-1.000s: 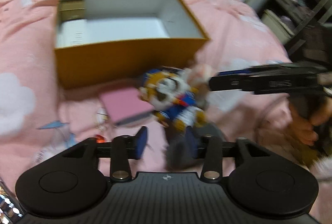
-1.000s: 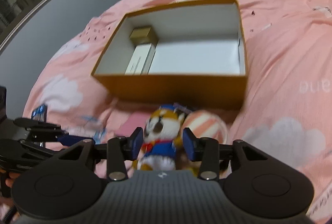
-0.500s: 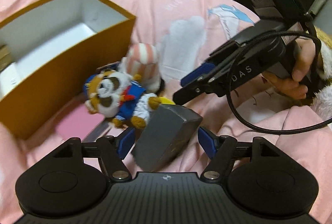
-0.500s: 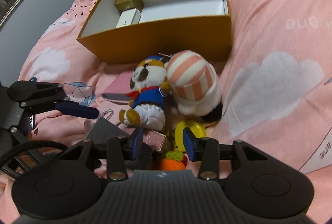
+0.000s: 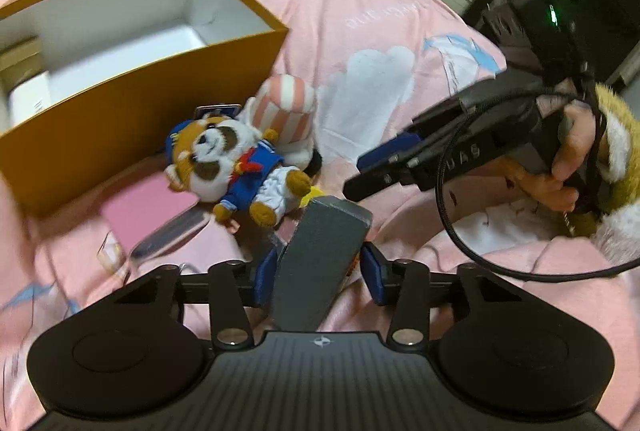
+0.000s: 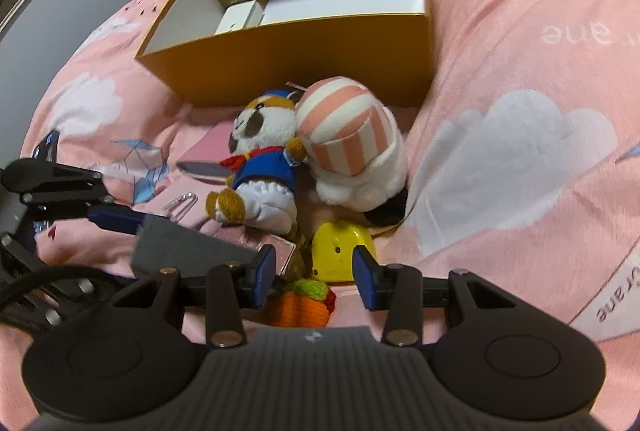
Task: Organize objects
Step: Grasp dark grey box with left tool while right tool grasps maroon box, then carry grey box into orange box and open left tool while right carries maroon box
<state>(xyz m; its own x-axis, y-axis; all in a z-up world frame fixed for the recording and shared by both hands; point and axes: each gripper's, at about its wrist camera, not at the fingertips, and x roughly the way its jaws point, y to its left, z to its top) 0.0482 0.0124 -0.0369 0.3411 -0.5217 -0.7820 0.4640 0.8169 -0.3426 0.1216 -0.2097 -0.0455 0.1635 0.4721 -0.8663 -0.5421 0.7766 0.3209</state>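
Whereas half a second earlier its fingers stood wide of the grey box (image 5: 320,263), the left gripper (image 5: 319,273) is now closing, the box between its pads, contact unclear. The right gripper (image 6: 315,270) keeps its gap, grasping nothing, above the orange knitted toy (image 6: 301,305). The raccoon plush (image 5: 232,167) lies just beside the orange storage box (image 5: 132,103). The yellow object (image 6: 340,251) is partly hidden.

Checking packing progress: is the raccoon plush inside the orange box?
No, the raccoon plush lies on the pink bedding outside the orange box.
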